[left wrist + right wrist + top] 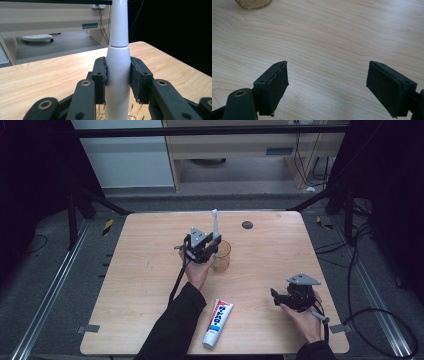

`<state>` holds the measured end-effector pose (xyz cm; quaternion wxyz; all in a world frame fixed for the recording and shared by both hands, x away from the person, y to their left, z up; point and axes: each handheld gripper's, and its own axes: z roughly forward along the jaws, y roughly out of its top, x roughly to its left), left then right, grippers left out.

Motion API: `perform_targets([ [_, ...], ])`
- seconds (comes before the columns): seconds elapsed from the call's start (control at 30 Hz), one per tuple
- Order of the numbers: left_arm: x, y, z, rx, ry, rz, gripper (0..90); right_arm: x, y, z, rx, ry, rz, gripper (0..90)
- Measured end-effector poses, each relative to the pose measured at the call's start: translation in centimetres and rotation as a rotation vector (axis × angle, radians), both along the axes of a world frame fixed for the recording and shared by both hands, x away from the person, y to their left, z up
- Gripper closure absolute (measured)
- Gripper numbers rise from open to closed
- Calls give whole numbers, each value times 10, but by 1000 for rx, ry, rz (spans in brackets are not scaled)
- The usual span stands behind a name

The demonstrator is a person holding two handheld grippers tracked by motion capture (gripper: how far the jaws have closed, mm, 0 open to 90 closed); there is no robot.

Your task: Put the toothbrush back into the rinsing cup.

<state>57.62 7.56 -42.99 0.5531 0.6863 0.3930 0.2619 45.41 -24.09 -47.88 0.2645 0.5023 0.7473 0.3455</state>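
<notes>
One white toothbrush [118, 75] upright, clamped between left tongs [118, 79].

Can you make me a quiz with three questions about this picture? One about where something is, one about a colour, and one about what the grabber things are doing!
1. Where does the toothpaste tube lie?
A. On the table's near edge, between the person's arms
B. Inside the cup
C. On the floor

2. What colour is the electric toothbrush?
A. Red
B. White
C. Green

3. What is the left tool doing?
A. Hanging open with nothing in it
B. Squeezing the toothpaste tube
C. Holding the toothbrush upright over the cup

Answers: 1 A, the tube rests on the wooden table near the front. 2 B, its body is plain white. 3 C, both pads press its sides; the right tool is open.
</notes>
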Motion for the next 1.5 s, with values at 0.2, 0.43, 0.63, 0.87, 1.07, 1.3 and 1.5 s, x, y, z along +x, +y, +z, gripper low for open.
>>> perform_targets([
  [0.2,-1,2,-7,7,10,-8,667,0,0,0,-2,4,-1,177],
  [0.43,-2,2,-11,23,15,-25,665,0,1,0,-1,3,-2,177],
  [0.63,-3,5,-11,21,19,-42,663,0,1,0,-3,2,0,176],
  [0.87,-4,9,-10,20,33,-59,636,0,2,0,2,2,-1,176],
  [1.07,-8,9,-13,34,40,-87,606,0,3,1,5,3,0,175],
  [1.3,-9,11,-13,44,43,-88,606,0,3,1,7,2,-1,175],
  [1.5,-13,13,-12,57,42,-92,603,0,3,1,9,2,-3,175],
])
